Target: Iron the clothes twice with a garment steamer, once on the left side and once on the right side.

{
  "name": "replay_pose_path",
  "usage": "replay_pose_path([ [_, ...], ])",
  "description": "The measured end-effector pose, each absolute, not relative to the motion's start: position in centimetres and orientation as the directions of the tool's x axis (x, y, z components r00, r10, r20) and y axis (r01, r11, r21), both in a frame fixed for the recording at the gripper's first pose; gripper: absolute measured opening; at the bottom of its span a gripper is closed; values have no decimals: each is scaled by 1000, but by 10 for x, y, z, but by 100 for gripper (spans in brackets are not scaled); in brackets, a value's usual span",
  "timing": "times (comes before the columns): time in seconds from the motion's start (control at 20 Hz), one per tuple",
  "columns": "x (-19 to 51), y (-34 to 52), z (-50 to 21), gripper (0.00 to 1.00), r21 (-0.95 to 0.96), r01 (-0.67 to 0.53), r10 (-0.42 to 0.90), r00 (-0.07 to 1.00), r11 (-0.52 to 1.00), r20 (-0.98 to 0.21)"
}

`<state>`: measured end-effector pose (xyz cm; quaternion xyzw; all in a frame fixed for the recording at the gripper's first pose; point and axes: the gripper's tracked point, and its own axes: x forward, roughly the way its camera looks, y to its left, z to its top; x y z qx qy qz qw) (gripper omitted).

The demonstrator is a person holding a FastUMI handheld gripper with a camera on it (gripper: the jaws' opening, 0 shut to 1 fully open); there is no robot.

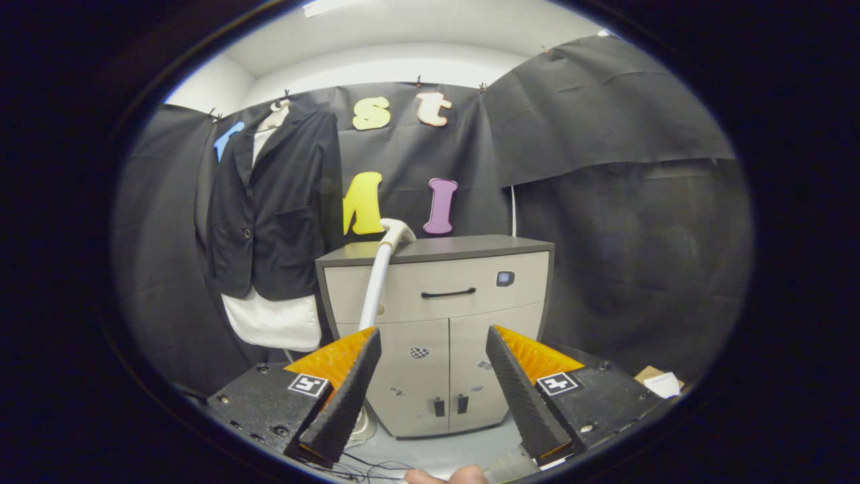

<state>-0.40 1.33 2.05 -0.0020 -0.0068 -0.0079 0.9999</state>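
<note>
I count one cabinet [437, 296] with one drawer and two doors, one dark jacket [275, 208] hung over one white garment [275, 319], and one garment steamer [379, 269]. My gripper [433, 393] is spread wide with nothing between its fingers. The cabinet stands straight ahead beyond them; the jacket hangs on the wall beyond my left finger, beside the cabinet. The steamer's pale hose rises just behind my left finger [346, 393] to the cabinet's top.

A grey-topped cabinet [437, 323] stands before black cloth walls [605, 202] under a white ceiling [376, 47].
</note>
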Motion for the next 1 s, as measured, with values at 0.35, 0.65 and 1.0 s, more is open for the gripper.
replay_pose_path([
  [0.35, -1, 28, 43, 98, -6, 42, -42, 999, 999, 30],
  [0.65, 19, 47, 76, 98, 3, 52, -52, 999, 999, -16],
  [1.0, 68, 74, 118, 98, -28, 26, -28, 996, 999, -88],
])
